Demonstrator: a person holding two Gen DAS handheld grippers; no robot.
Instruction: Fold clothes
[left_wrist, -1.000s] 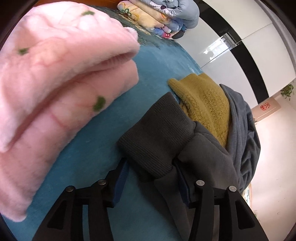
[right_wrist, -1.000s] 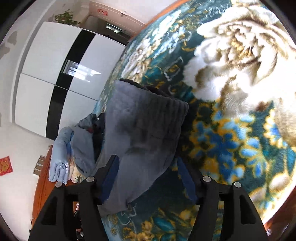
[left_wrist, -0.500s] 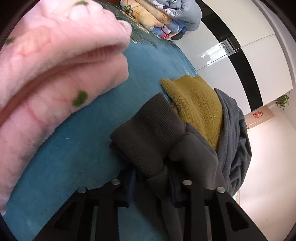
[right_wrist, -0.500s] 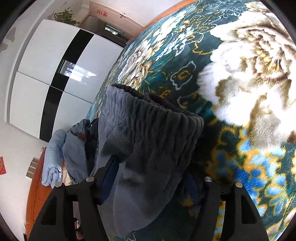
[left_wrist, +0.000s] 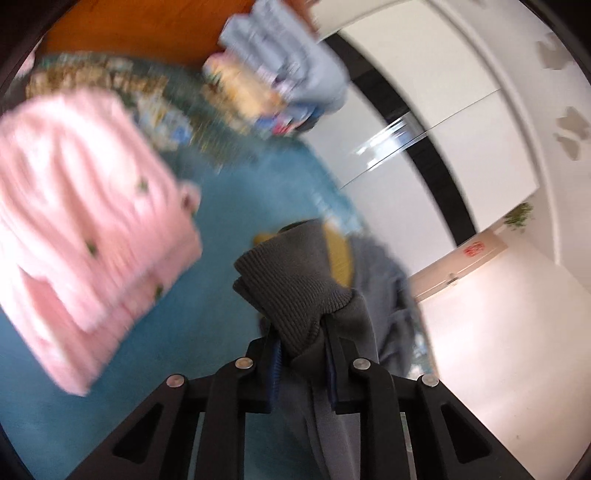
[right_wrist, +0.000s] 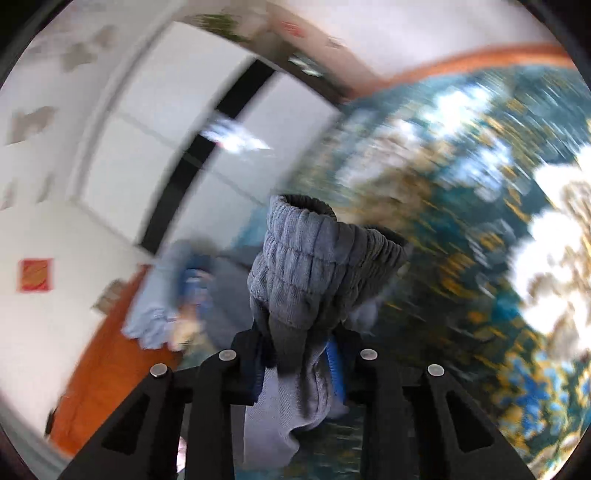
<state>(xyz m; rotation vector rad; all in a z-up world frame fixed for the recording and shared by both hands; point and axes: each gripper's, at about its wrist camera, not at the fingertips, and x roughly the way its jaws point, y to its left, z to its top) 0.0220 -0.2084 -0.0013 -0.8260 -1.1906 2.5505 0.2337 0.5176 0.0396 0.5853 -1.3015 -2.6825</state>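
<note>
Left wrist view: left gripper closing on grey garment's ribbed cuff, right gripper closing on its gathered waistband, both ends raised above floral bedspread, likely to straighten for folding.

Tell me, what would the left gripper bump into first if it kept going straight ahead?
The left gripper is closing on a dark grey ribbed knit cuff. Straight beyond it lies the mustard-yellow knitted garment, probably first, though blur makes depth uncertain.
</note>
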